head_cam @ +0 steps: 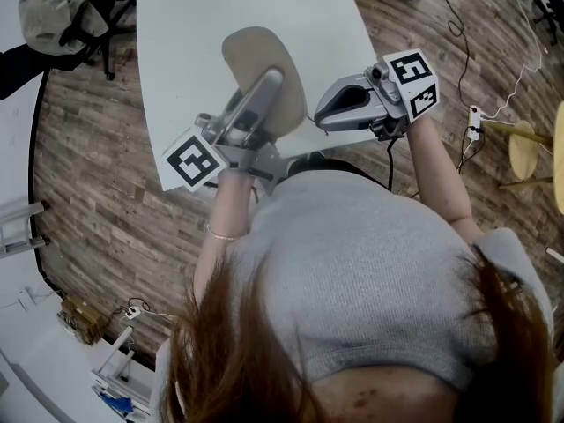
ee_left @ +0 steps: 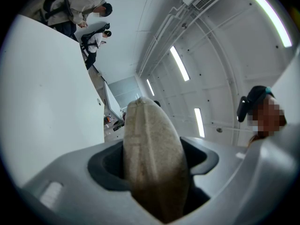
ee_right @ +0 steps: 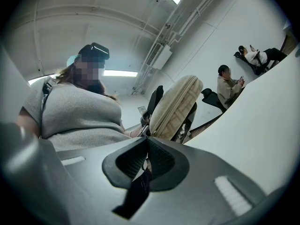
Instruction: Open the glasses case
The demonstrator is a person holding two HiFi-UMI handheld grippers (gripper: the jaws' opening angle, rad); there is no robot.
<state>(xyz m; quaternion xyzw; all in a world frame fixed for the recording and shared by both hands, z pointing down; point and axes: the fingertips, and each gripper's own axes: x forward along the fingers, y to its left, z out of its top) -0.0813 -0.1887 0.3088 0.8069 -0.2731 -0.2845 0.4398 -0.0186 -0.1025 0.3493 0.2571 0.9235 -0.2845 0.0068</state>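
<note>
A beige fabric glasses case point(head_cam: 260, 60) with a zip seam along its edge is held up over the white table point(head_cam: 220, 7). My left gripper point(head_cam: 269, 91) is shut on it; in the left gripper view the case point(ee_left: 152, 158) fills the gap between the jaws. My right gripper point(head_cam: 319, 117) is shut, its tips right at the case's near edge. In the right gripper view the case point(ee_right: 176, 107) rises just beyond my shut right gripper point(ee_right: 147, 146). Whether the tips pinch a zip tab is too small to tell.
The table's point(ee_right: 262, 125) near edge lies close under both grippers. People sit on chairs point(head_cam: 53, 11) at its far left corner. A power strip with cables point(head_cam: 474, 122) and a yellow stool point(head_cam: 524, 148) stand on the wood floor at the right.
</note>
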